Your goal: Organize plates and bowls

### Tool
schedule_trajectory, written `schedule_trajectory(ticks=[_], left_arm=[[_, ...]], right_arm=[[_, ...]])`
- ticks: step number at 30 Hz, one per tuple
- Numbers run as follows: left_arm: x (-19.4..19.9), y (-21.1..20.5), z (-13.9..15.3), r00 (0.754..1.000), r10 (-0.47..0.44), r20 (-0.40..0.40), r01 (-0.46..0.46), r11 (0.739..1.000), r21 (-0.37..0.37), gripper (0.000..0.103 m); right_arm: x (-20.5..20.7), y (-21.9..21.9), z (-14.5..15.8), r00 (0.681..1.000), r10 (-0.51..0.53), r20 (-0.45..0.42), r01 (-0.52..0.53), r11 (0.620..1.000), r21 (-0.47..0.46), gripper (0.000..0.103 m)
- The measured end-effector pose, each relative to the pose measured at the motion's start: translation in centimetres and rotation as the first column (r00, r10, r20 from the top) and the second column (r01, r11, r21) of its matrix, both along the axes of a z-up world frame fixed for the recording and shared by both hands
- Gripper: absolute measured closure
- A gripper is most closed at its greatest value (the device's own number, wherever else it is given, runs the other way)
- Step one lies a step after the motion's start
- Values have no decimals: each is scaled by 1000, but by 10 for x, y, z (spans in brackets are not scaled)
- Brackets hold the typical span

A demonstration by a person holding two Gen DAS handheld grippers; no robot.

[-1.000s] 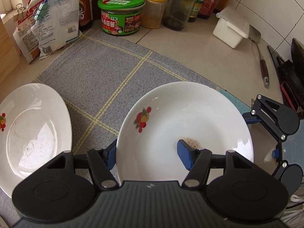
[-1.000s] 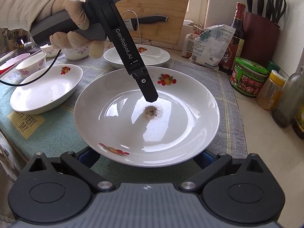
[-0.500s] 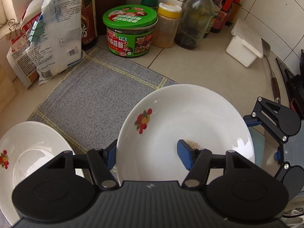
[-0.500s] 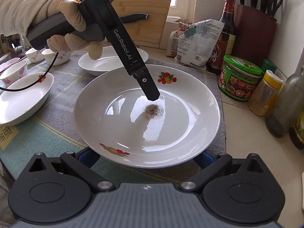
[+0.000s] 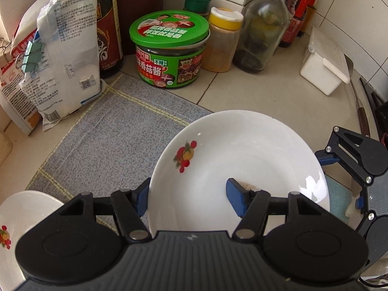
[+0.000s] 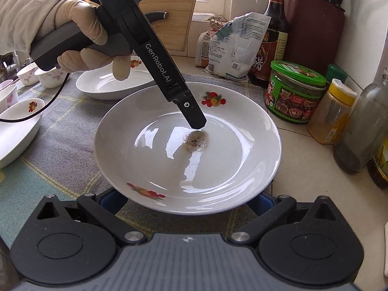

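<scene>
A white plate with a fruit motif is straddled at its rim by the left gripper, one blue pad inside the dish and one outside; whether the rim is actually pinched cannot be told. The right gripper is spread wide beneath the plate's near edge. A brown speckled residue is seen at the plate's centre. Beyond, a second plate rests on the grey mat, with a green-lidded jar behind.
</scene>
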State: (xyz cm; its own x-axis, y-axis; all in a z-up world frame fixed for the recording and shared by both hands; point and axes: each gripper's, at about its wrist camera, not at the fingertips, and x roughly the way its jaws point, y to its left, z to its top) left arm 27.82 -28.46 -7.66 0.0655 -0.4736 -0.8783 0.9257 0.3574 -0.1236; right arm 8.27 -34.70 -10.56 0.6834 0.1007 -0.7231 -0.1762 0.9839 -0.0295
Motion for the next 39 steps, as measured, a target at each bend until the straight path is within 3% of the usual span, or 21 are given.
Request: schedule_trajectory(ticks=[26,34,39], left_arm=[[4,-7,-14,1000,-15,13,15,1000,10,40],[-2,-5,-11,999,-36,34,36,999,-7,25],[-6,-3,-7,998,-35,53,36,999,-15,24]], right_arm=[[7,-1,-6,999,-26,-22,26,1000,1,0],[7,0,-7,999,-31,-34,30,999,-23,0],[4,1,-7,999,-37,-25,35,998,-49,0]])
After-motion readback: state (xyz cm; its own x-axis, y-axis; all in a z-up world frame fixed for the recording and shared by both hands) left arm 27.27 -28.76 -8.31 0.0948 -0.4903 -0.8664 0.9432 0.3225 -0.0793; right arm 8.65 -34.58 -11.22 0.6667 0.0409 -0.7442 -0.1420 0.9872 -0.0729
